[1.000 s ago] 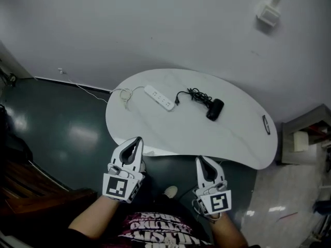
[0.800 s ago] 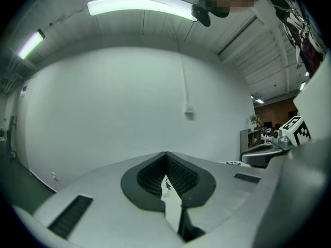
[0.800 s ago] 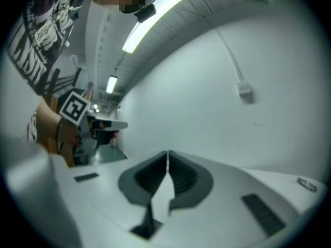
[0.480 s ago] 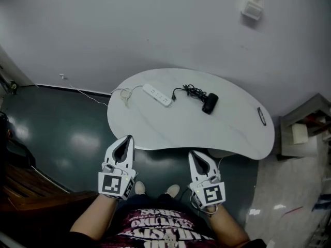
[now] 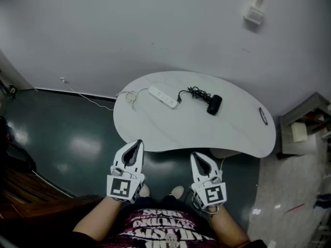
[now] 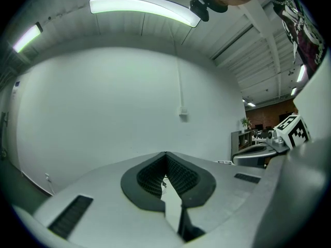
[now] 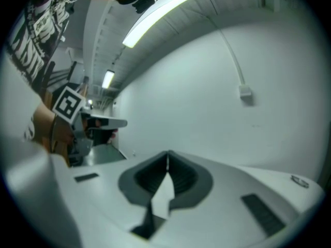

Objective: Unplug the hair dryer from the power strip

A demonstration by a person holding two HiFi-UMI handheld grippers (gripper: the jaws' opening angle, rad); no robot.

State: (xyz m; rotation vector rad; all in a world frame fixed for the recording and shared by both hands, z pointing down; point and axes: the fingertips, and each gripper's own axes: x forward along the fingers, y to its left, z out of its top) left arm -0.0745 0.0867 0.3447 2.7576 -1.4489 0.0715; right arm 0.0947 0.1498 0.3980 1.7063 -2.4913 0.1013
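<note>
In the head view a white power strip (image 5: 162,97) lies on the far left part of a white rounded table (image 5: 238,133). A black plug (image 5: 178,98) sits at the strip's right end, and its coiled black cord (image 5: 196,93) runs to a black hair dryer (image 5: 214,105) lying to the right. My left gripper (image 5: 136,143) and right gripper (image 5: 197,156) are held side by side near the table's front edge, well short of the strip. Both have their jaws shut with nothing between them. The left gripper (image 6: 165,156) and the right gripper (image 7: 168,155) point level toward a plain white wall.
A thin white cable (image 5: 90,99) runs from the strip's coiled lead (image 5: 129,94) across the dark green floor to the wall. A small dark oval object (image 5: 264,115) lies near the table's right edge. Shelving (image 5: 305,130) stands at the right. The person's shoes (image 5: 176,191) show below the table's edge.
The head view has shifted, so the table sits slightly lower and to the right. Both grippers stay shut, side by side near the front edge. Strip, plug and dryer lie as before.
</note>
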